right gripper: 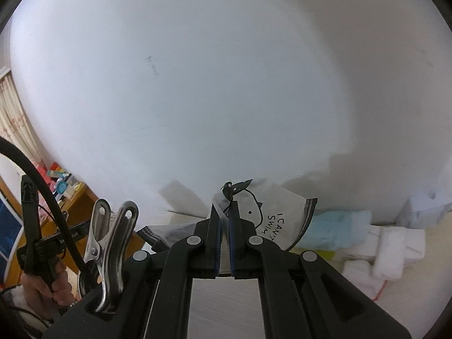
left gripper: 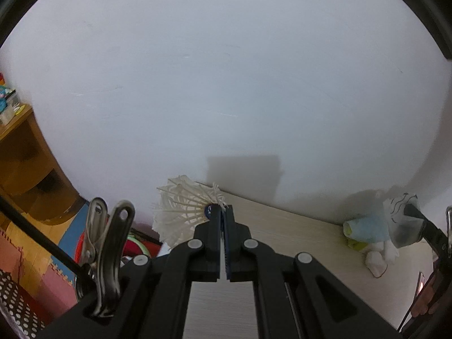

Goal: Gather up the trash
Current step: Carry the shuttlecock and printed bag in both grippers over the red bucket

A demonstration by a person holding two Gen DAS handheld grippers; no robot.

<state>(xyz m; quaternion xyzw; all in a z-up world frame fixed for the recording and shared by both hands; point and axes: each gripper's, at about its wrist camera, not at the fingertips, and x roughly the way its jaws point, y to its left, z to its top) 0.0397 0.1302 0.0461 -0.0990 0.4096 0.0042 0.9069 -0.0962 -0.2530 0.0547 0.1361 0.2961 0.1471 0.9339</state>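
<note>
The left gripper (left gripper: 223, 212) is clamped on the white feathery shuttlecock (left gripper: 180, 212), its feathers fanning up and left of the fingertips; the right gripper (right gripper: 224, 212) pinches the clear printed plastic bag (right gripper: 279, 214), waiting just alongside.

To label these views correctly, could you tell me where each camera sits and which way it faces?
Left wrist: on the left hand-held gripper, facing the wall over the table; shut on a shuttlecock.
Right wrist: on the right hand-held gripper, facing the same wall; shut on a printed bag; a hand shows.
Shared: table, wall, bag.
</note>
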